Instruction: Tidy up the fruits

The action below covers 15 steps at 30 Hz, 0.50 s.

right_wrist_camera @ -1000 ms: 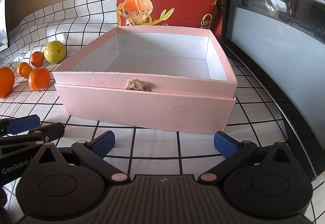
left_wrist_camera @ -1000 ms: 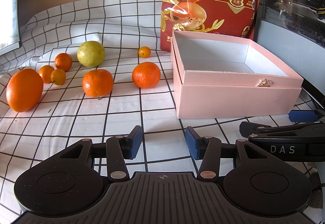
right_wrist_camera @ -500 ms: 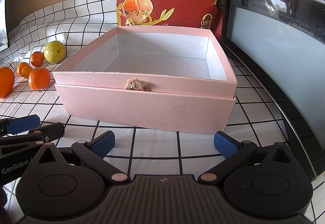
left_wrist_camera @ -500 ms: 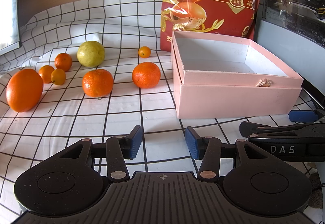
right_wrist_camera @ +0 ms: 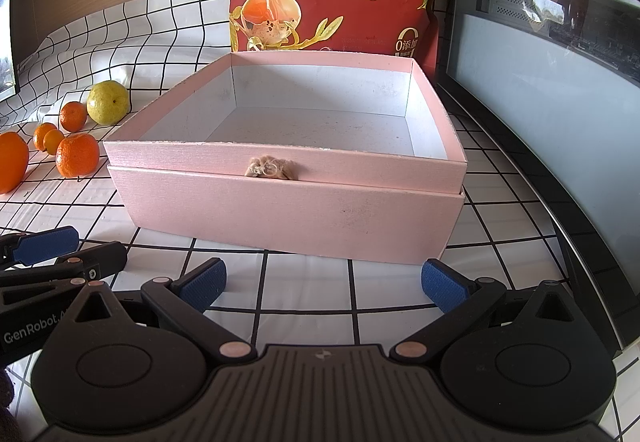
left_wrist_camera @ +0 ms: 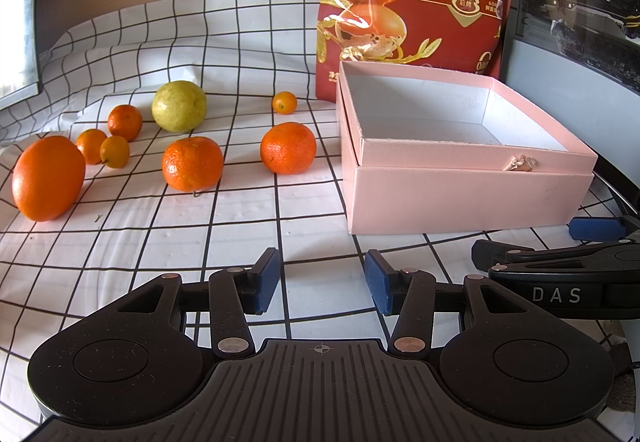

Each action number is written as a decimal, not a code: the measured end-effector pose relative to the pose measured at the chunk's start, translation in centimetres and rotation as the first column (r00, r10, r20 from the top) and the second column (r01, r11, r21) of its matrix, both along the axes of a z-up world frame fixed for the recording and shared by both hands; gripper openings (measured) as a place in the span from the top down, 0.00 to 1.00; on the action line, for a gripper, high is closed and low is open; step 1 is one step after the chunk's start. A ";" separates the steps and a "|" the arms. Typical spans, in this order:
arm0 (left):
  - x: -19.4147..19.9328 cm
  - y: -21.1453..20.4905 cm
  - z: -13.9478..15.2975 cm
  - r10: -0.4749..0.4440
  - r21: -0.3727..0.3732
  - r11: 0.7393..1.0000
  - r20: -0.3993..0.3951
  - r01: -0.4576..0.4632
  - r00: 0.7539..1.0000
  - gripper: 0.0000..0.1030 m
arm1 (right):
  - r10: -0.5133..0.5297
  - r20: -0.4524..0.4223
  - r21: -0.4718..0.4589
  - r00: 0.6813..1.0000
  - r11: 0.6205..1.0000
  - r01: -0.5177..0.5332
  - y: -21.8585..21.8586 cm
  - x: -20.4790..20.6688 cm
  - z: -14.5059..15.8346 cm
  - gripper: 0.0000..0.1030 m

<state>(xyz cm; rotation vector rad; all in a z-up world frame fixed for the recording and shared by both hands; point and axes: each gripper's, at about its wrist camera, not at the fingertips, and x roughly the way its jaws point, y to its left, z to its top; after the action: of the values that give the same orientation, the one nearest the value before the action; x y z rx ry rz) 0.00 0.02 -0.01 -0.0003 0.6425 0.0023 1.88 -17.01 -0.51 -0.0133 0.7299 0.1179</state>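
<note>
An open pink box [left_wrist_camera: 460, 197] [right_wrist_camera: 288, 209] stands on the checked cloth; nothing lies inside it. Left of it lie several fruits: a large orange [left_wrist_camera: 48, 177], two mandarins [left_wrist_camera: 192, 163] [left_wrist_camera: 288, 147], a yellow-green pear [left_wrist_camera: 179, 106], and several small oranges [left_wrist_camera: 125, 122]. My left gripper [left_wrist_camera: 320, 282] is open and empty, low over the cloth in front of the fruits. My right gripper [right_wrist_camera: 324, 280] is open wide and empty, just in front of the box's near wall. Each gripper shows at the edge of the other's view.
A tall red snack bag [left_wrist_camera: 408, 1] stands behind the box. A grey computer case [right_wrist_camera: 560, 89] lines the right side. A wooden wall rises behind the cloth, and a dark screen edge [left_wrist_camera: 16, 21] is at far left.
</note>
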 end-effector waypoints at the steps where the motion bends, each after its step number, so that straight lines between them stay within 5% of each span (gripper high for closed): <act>1: 0.0 0.0 0.0 0.000 0.000 1.000 0.000 0.000 1.000 0.49 | 0.000 0.000 0.000 1.000 1.000 0.000 0.0 0.0 0.0 0.00; 15: 0.0 0.0 -0.1 0.001 0.005 1.000 0.000 -0.001 1.000 0.49 | 0.024 -0.015 -0.002 1.000 1.000 -0.024 0.0 0.0 0.3 0.00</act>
<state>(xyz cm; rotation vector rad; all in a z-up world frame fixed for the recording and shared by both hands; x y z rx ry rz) 0.04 0.01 -0.09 0.0038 0.6421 0.0044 1.89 -16.99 -0.21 -0.0235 0.7454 0.1405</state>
